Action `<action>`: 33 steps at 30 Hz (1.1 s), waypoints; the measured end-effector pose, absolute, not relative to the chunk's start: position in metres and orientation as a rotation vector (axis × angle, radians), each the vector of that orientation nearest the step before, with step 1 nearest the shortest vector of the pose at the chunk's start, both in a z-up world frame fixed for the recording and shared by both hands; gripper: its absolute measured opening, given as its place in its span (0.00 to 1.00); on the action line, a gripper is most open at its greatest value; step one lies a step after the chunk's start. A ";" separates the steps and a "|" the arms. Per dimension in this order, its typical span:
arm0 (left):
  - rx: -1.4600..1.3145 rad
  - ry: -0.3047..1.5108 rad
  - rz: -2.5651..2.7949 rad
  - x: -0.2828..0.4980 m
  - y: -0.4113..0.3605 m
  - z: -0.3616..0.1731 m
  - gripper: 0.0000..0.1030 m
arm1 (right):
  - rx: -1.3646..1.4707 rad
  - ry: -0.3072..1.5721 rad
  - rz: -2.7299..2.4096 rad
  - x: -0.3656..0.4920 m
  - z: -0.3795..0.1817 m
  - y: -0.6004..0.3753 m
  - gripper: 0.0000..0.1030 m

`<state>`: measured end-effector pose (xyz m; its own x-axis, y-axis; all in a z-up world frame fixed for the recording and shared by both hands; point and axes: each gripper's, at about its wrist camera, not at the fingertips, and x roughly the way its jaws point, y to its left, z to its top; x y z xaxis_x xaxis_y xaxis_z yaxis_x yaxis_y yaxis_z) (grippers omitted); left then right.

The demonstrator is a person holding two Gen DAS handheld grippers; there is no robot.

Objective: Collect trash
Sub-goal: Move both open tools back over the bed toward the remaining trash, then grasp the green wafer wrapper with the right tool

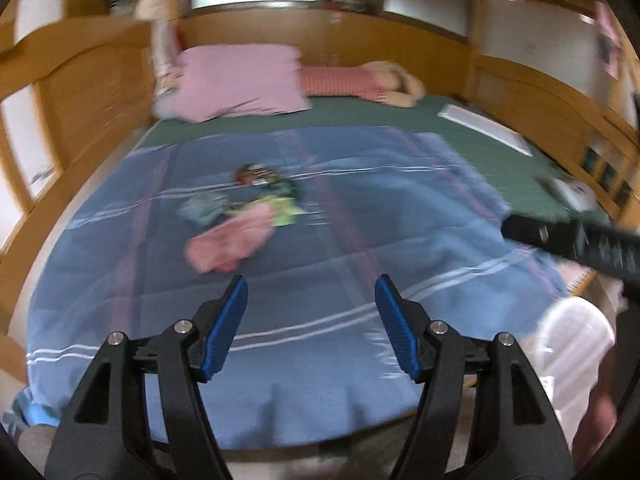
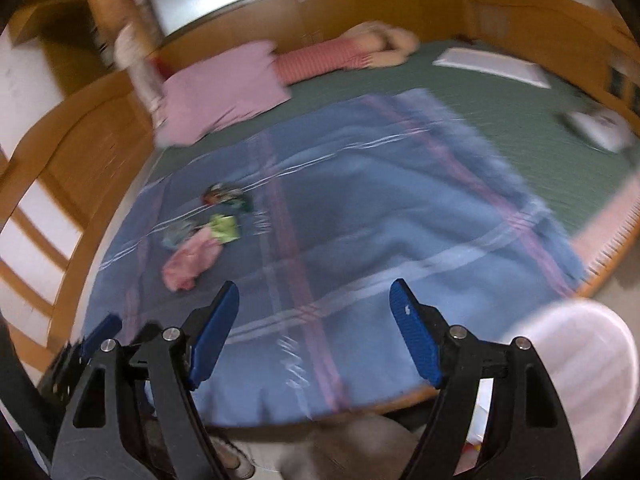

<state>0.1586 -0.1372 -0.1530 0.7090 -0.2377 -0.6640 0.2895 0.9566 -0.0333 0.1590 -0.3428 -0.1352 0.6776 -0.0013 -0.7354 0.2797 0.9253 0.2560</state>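
A small heap of trash lies on the blue blanket of a bed: a crumpled pink piece, a yellow-green wrapper, a pale teal wrapper and a dark green-and-red packet. The same heap shows in the right wrist view, with the pink piece, green wrapper and dark packet. My left gripper is open and empty, short of the heap. My right gripper is open and empty, to the right of the heap. A white bin stands by the bed's near right corner.
A pink pillow and a striped doll lie at the bed's head. A white flat object and a small white item lie on the green sheet. Wooden cabinets surround the bed. The right tool's black body enters the left wrist view.
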 end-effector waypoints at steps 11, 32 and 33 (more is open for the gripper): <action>0.027 0.755 -0.076 0.213 -0.021 -0.178 0.67 | 0.179 0.972 0.038 0.376 -0.177 -0.276 0.74; -0.026 0.823 -0.019 0.249 0.022 -0.210 0.71 | 0.081 1.224 -0.005 0.531 -0.276 -0.237 0.28; -0.022 0.823 -0.017 0.250 0.021 -0.211 0.71 | 0.108 1.214 -0.003 0.527 -0.272 -0.243 0.27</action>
<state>0.2496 0.0211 -0.2106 0.6796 -0.0235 -0.7332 0.0067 0.9996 -0.0259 0.5268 -0.2432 -0.2717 0.3500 0.0555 -0.9351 0.0603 0.9948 0.0817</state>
